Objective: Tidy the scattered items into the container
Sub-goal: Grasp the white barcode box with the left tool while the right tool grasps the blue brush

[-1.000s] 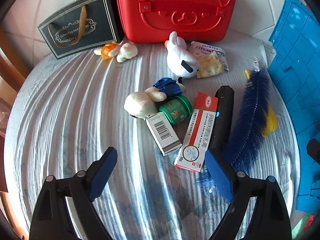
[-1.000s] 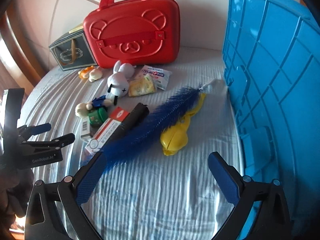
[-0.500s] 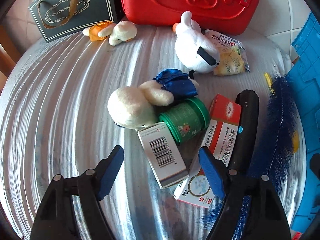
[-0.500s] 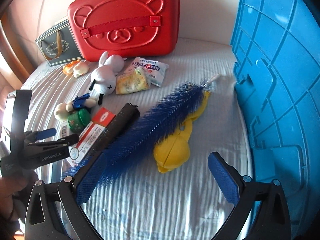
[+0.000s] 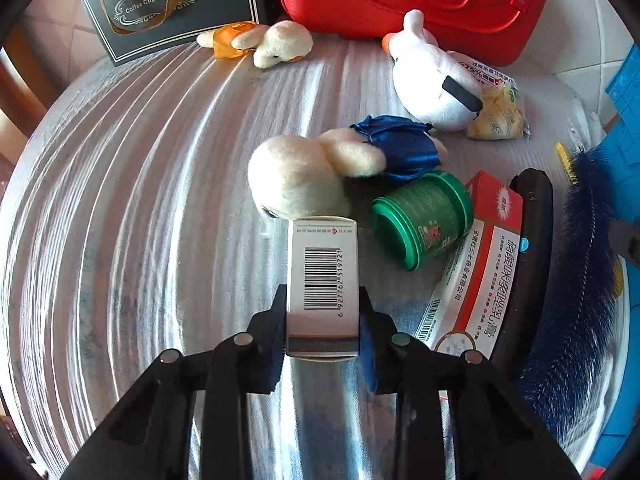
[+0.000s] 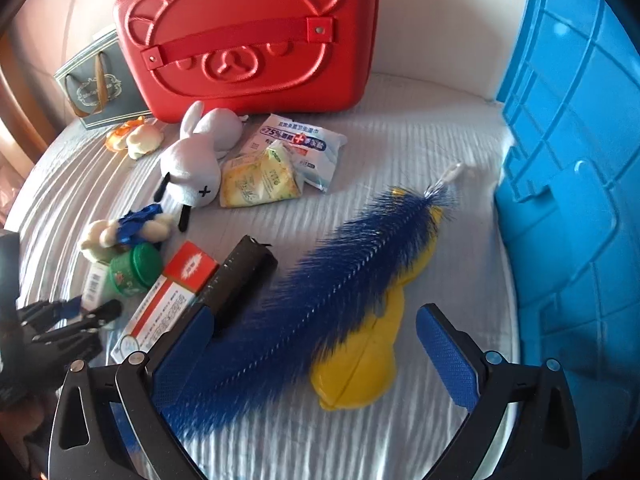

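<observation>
Left hand-held gripper (image 5: 322, 320) is clamped across the narrow sides of the small white barcoded cardboard box (image 5: 322, 280), which lies just in front of the green ribbed-lid plastic jar (image 5: 420, 220). Judged light, stiff yet crushable: moderate pressure suffices. Right hand-held gripper (image 6: 316, 344) stands apart, empty, straddling the blue bristle brush (image 6: 320, 300), right of the jar.

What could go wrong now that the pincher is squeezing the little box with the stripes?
The left gripper pinches the barcode box near one end, so it might tip or slip when lifted. Its far end sits against the cream plush toy, which may get nudged. The open right gripper straddles the blue brush and the yellow item, and might catch both.
</observation>
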The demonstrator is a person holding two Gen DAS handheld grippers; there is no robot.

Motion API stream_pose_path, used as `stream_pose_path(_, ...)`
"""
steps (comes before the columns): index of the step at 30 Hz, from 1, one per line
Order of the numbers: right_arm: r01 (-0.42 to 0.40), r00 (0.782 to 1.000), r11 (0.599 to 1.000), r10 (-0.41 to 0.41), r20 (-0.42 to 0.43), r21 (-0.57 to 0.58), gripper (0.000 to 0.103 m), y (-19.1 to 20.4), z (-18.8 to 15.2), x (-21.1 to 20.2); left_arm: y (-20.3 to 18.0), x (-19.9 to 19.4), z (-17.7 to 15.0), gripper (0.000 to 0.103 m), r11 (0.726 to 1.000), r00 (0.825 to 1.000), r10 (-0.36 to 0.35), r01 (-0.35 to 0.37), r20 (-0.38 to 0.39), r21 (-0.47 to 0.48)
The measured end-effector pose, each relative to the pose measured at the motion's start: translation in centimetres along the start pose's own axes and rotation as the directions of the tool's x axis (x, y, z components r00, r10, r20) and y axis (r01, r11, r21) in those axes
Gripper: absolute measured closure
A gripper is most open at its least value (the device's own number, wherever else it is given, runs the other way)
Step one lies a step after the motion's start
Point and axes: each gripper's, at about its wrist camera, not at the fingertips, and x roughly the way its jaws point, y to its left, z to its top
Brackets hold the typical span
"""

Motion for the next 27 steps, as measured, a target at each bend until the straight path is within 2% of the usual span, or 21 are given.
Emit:
stream_pose_path(2,-0.007,1.000,1.000,0.007,-0.018,0.020,0.002,-0.2,0.2,0.9,0.2,-0.4,-0.4,0.074,1.000,1.000,-0.005,0.005,0.016,0.022)
stream_pose_path(3,-0.010,1.000,1.000,0.011,-0.027,0.028,0.007,-0.2,0.2,1.4,0.2,-0.3,-0.6,0.074,1.000,1.000,-0.010,0.010,0.022,0.025)
stream_pose_path(5,-0.021,0.999,0.999,0.022,-0.041,0.032,0.023,-0.1,0.2,2.1,0.2,-0.9,-0.7,0.074,1.000,0.999,-0.018,0.017,0.036,0.025)
stream_pose_path(6,-0.025,0.999,0.999,0.026,-0.046,0.023,0.036,0.2,0.3,2.4,0.3,-1.2,-0.8,0.074,0.999,0.999,-0.023,0.022,0.044,0.029)
stream_pose_path(7,-0.027,0.998,1.000,0.028,-0.047,0.008,0.041,0.6,0.3,2.7,0.3,-1.5,-0.9,0.074,0.999,0.998,-0.026,0.024,0.051,0.036)
stream_pose_path(10,-0.066,0.995,0.998,0.066,-0.074,0.004,0.050,1.2,0.6,4.0,-0.2,-1.9,-0.3,0.074,0.998,0.998,-0.032,0.029,0.060,0.053)
stream_pose_path(15,-0.106,0.989,0.993,0.111,-0.095,0.057,0.051,0.8,1.3,5.5,0.1,-1.7,-0.1,0.074,0.998,0.998,-0.035,0.032,0.059,0.062)
stream_pose_path(17,-0.111,0.987,0.994,0.113,-0.113,0.024,0.060,1.1,1.4,5.9,0.2,-1.5,-0.3,0.074,0.997,0.998,-0.038,0.035,0.052,0.065)
stream_pose_path(18,-0.138,0.982,0.990,0.141,-0.130,0.031,0.074,1.1,1.4,6.2,0.3,-1.5,-0.3,0.074,0.997,0.998,-0.040,0.036,0.052,0.065)
stream_pose_path(22,-0.152,0.980,0.988,0.155,-0.125,0.034,0.085,0.8,0.6,5.9,0.4,-1.9,-0.6,0.074,0.997,0.997,-0.052,0.049,0.061,0.063)
stream_pose_path(27,-0.187,0.976,0.982,0.189,-0.107,0.033,0.089,0.9,-0.4,4.1,0.6,-2.9,-0.7,0.074,0.996,0.994,-0.073,0.068,0.079,0.060)
